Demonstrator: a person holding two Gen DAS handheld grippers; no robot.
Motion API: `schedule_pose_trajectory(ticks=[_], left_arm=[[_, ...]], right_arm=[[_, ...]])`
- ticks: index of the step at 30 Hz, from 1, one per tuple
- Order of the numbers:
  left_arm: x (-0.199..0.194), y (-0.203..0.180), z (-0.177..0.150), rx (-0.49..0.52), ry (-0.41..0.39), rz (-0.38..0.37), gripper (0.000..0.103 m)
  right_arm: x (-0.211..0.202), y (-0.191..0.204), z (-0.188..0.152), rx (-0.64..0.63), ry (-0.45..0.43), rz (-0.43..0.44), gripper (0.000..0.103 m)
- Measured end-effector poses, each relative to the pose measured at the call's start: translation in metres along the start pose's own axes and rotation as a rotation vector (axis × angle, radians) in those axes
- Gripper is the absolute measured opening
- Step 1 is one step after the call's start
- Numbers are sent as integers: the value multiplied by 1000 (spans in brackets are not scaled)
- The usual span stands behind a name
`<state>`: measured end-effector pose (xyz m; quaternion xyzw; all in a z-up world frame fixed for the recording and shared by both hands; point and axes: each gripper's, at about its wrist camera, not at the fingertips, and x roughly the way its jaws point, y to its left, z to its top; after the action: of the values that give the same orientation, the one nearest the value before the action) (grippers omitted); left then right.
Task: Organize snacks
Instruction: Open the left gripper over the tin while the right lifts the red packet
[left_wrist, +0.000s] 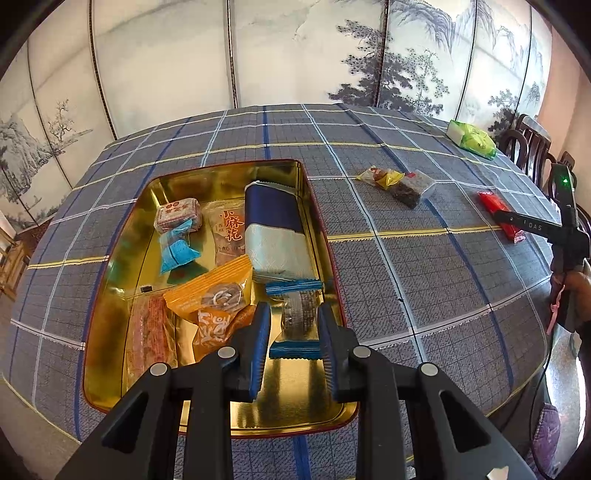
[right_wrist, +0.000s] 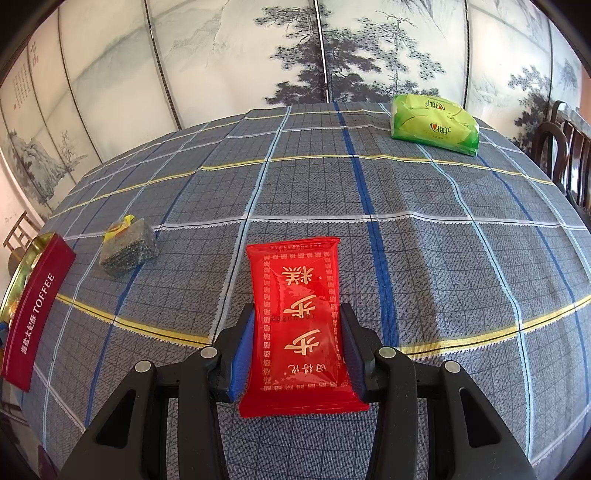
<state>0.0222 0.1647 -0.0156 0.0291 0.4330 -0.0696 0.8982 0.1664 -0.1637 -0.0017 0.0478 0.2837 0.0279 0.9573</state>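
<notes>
The right gripper (right_wrist: 297, 343) has its jaws clamped on the red packet (right_wrist: 295, 321), lying flat on the desk (right_wrist: 443, 240), likely for lifting. The left gripper's (left_wrist: 291, 332) jaws stand nearly closed, empty, above a blue-ended snack (left_wrist: 295, 317) in the tin (left_wrist: 110, 266).

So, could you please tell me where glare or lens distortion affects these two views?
Left wrist view: the gold tin mirrors the snacks, with glare on its floor. Right wrist view: highlights sheen the red packet. Both views: the fisheye bows the checked tablecloth and darkens the corners.
</notes>
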Motion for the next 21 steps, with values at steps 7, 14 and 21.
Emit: schedule_pose_trajectory(ticks=[7,14,21], left_arm=[[-6,-2,-2,-4,-13,36,25],[-22,-7,-6,9,-70,107,39],[-38,-4,-6,7,-126,146,56]], right_arm=[[0,1,0,-3,1,-5,45],[-4,1,-3,-3,-15,-1,45],[-30,26,-19,-5,-26,95,45]])
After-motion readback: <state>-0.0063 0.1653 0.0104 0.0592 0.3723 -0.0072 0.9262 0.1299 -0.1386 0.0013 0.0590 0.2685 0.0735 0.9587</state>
